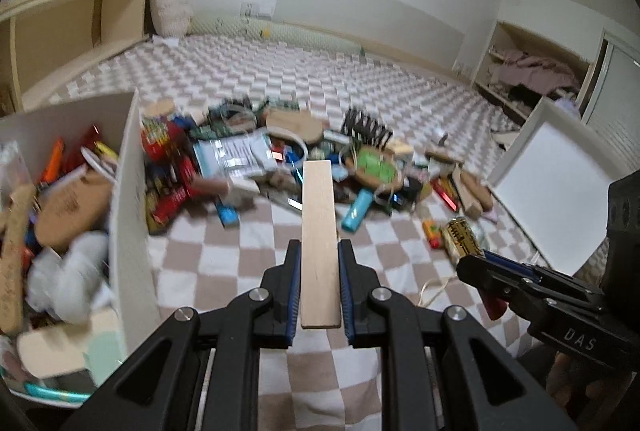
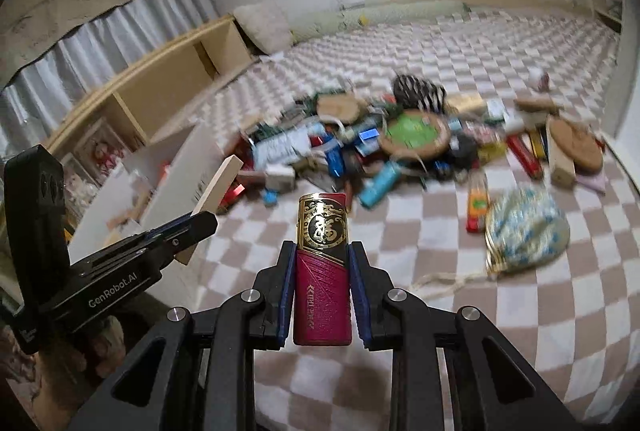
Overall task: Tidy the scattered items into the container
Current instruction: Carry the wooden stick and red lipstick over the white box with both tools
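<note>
**Two Things Held, Ready for the Box**

Checkered brown-and-white blanket (image 1: pixel 224 263) covers the floor of a bedroom.

Nearest, low in the middle of the left view, the left gripper (image 1: pixel 320 263) is squeezed tight on a flat wooden stick (image 1: pixel 318 231). The stick is stiff and light. It is held near its bottom end, so the long top could wobble. Low in the middle of the right view, the right gripper (image 2: pixel 322 267) is closed on a red and gold lighter (image 2: pixel 323 271), with its pads on the two long sides. The lighter looks hard and smooth, so it could slip. Holding it around the middle like this seems safe.

A bit farther, at the left of the left view, stands the white container (image 1: pixel 128 199), already part full. Beyond it, across the middle, lies the messy pile (image 1: pixel 288 155) of small packs, cards and cork pieces.

Only the left view looks down into the container. Only the right view shows the blue flowery pouch (image 2: pixel 526 227) at the right, with its cord on the blanket.
</note>
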Motion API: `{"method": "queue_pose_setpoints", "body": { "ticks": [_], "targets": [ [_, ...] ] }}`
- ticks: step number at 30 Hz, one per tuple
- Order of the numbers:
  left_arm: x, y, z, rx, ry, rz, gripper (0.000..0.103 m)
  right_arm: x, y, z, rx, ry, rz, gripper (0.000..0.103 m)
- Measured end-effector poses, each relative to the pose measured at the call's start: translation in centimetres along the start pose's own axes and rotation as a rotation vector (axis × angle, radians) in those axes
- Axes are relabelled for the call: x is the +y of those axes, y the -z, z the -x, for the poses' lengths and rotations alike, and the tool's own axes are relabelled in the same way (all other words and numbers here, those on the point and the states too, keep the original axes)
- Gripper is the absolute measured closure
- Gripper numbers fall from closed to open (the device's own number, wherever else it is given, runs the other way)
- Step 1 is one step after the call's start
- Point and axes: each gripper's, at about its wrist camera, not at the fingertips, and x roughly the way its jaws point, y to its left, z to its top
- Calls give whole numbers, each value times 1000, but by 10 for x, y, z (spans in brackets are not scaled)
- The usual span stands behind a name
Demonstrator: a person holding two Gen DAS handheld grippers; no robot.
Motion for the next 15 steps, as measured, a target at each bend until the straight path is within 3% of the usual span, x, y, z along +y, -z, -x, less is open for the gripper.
{"method": "queue_pose_setpoints", "body": {
  "ticks": [15],
  "targets": [
    [57, -33, 64, -110, -119, 55, 86, 67, -46, -3, -80, -161, 51, 76]
  ]
}}
